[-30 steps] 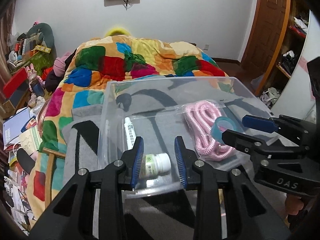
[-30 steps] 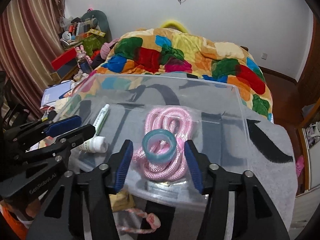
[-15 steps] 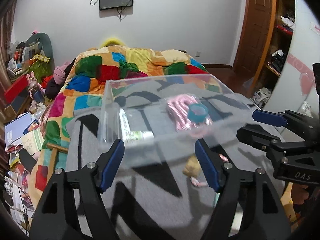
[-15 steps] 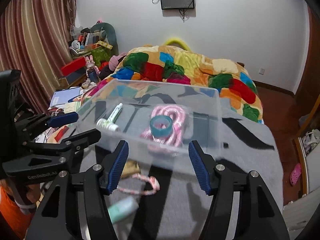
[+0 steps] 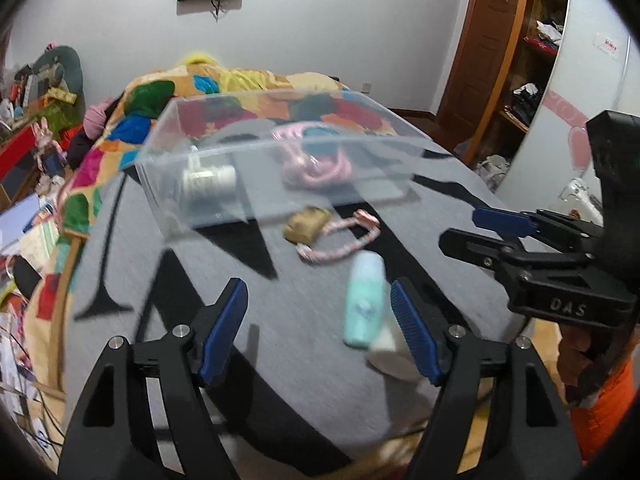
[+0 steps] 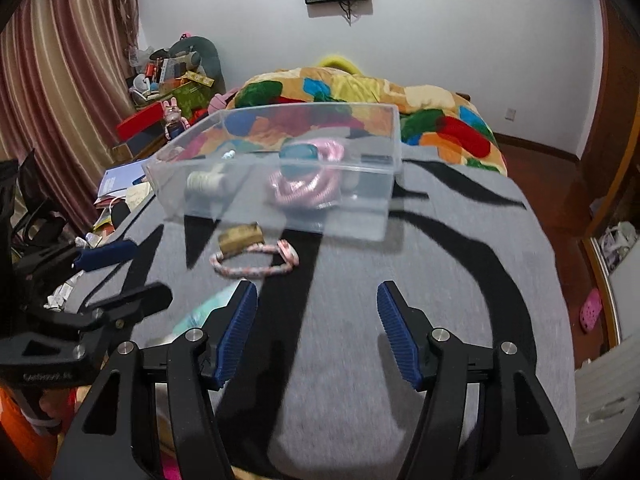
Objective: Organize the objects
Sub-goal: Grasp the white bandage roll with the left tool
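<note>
A clear plastic box sits on the grey cloth and holds a white bottle, a pink rope coil and a teal ring. In front of it lie a tan pouch, a pink-white cord loop and a mint green bottle. My left gripper is open and empty, just short of the mint bottle. My right gripper is open and empty over bare cloth.
The grey cloth with black stripes covers the near end of a bed with a colourful quilt. Cluttered shelves and papers stand to the left. A wooden door and wardrobe are on the right.
Both grippers have pulled back from the box toward the near edge of the cloth and opened wide. The pouch, cord loop and mint bottle have come into view.
</note>
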Demonstrator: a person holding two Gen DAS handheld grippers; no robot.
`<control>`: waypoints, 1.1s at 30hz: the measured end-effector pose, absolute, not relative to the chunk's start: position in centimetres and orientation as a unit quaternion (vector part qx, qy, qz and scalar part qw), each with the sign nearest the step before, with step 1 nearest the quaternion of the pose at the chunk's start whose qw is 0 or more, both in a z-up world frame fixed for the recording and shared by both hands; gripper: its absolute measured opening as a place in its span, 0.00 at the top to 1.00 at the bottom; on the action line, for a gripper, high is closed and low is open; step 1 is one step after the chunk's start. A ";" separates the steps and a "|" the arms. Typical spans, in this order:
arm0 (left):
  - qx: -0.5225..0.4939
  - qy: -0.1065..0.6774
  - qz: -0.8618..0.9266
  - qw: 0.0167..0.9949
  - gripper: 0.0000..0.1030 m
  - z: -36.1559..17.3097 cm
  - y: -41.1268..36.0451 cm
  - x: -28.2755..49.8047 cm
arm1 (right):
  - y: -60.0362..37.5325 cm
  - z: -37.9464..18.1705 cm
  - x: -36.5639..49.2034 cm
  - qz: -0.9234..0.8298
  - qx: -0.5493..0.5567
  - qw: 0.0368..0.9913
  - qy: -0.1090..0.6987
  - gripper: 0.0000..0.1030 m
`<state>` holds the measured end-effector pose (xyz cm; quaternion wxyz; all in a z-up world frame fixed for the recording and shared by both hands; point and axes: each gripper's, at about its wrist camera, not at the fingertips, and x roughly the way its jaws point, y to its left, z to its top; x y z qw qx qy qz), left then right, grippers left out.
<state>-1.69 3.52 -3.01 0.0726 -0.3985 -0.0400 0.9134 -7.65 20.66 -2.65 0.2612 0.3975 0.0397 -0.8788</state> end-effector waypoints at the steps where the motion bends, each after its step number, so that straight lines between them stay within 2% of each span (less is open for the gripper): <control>1: -0.399 -0.044 0.913 0.075 0.28 -3.1 3.7 -1.4 | 20.9 -2.7 -7.5 -0.878 0.400 0.261 0.038 0.43; 8: -0.387 -0.038 0.916 0.099 0.28 -3.6 5.7 0.2 | 21.4 -2.9 -6.7 -0.878 0.400 0.262 0.036 0.43; 13: -0.369 -0.026 0.921 0.121 0.51 -3.5 6.5 1.3 | 20.5 -3.0 -6.5 -0.872 0.405 0.273 0.032 0.43; 14: -0.367 -0.024 0.921 0.125 0.53 -3.5 6.5 1.5 | 20.2 -3.0 -6.5 -0.871 0.405 0.275 0.032 0.43; 24: -0.382 -0.047 0.904 0.187 0.53 -4.7 7.5 2.1 | 19.1 -3.7 -6.6 -0.870 0.410 0.271 0.039 0.43; 26: -0.389 -0.053 0.898 0.198 0.57 -5.1 7.9 2.0 | 19.4 -3.7 -6.4 -0.872 0.409 0.264 0.045 0.43; 27: -0.393 -0.058 0.894 0.208 0.64 -5.3 8.1 2.0 | 19.5 -3.8 -6.3 -0.872 0.410 0.263 0.046 0.43; 33: -0.385 -0.055 0.903 0.181 0.64 -4.7 7.2 2.6 | 19.6 -4.3 -6.5 -0.864 0.422 0.272 0.029 0.43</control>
